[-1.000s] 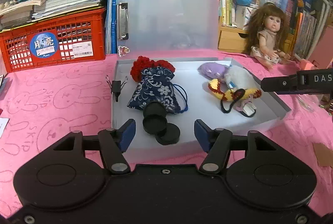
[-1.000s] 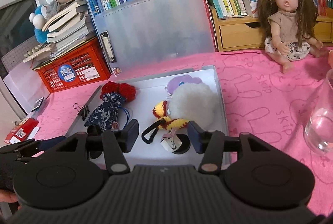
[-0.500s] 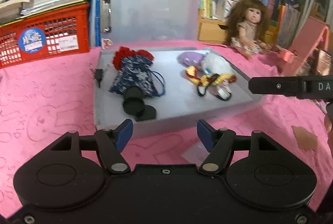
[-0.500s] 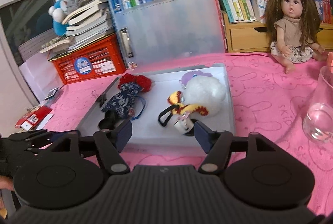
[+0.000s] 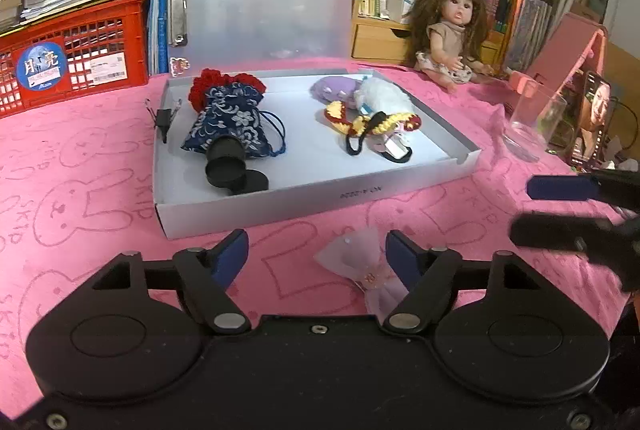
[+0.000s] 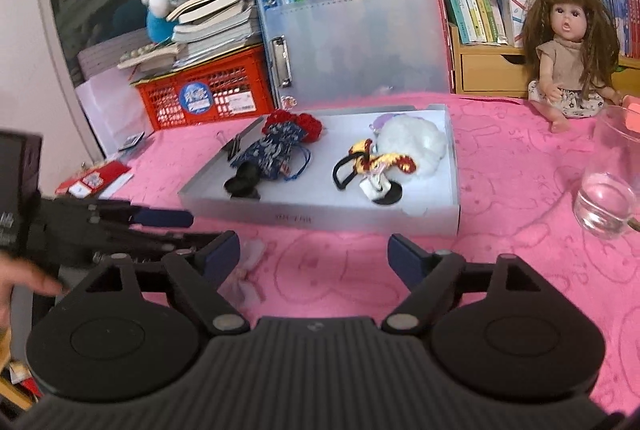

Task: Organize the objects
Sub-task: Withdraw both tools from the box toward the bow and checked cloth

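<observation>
We found both tongs pulled back from the grey tray [image 5: 304, 204] on the pink counter [image 5: 80, 166]. The left tongs [image 5: 316, 254] stood open with nothing pressed between the pads, and their jaws had just been opening; a small sheer bow [image 5: 362, 270] lay on the counter between them, touching neither pad as far as we could tell. The right tongs [image 6: 314, 254] were open and empty too, jaws also just opening. Our reading: the bow was the next stray item, so the left tongs were spread ready to take it. The blue pouch [image 5: 230, 124], black caps [image 5: 232, 172], and knitted charm [image 5: 372, 126] with white pompom [image 5: 382, 96] lay inside the tray. Compared with a second earlier, both views sat farther from the tray, whose contents looked unchanged, and the bow had newly come into sight.
</observation>
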`<state>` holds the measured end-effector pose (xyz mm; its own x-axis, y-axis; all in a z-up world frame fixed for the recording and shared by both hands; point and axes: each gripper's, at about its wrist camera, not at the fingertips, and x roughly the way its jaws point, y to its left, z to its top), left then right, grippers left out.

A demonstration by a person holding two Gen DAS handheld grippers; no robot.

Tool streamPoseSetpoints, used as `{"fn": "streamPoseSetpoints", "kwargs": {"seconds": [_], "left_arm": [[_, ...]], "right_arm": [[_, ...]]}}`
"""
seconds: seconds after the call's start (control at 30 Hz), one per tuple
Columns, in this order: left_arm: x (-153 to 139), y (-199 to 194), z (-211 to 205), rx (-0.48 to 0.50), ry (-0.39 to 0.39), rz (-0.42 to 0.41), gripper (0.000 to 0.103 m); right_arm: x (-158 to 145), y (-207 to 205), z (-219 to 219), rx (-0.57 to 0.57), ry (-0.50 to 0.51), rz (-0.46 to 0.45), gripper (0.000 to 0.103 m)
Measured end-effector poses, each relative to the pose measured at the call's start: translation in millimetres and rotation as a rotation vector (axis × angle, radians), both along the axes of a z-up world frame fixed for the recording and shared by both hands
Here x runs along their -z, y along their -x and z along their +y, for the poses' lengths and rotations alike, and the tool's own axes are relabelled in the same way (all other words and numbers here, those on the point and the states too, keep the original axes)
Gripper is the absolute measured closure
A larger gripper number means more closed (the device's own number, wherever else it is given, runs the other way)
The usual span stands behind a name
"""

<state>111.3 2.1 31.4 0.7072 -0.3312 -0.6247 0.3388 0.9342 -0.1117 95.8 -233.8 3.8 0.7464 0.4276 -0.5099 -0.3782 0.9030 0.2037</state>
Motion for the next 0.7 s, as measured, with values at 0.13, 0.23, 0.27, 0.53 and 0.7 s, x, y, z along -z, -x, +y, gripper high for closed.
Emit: {"fn": "streamPoseSetpoints", "kwargs": {"seconds": [0.13,0.23,0.27,0.53,0.7], "left_arm": [[4,3,-4,0.02,-0.001,0.009,0.025],[7,4,-7,0.026,-0.003,0.014,0.024],[7,4,-8,0.028,-0.001,0.017,0.024],[11,6,-17,0.041,0.003,0.029,0.023],[14,4,-20,0.035,0.003,0.039,0.023]], "right_arm": [[3,27,2,-0.04,0.037,-0.042,0.006],[6,43,8,-0.086,0.08,-0.064,0.0],[7,49,11,-0.104,0.098,-0.074,0.0],[21,61,28,-0.162,0.1,-0.048,0.0],[31,64,37,-0.18,0.102,-0.03,0.0]]}}
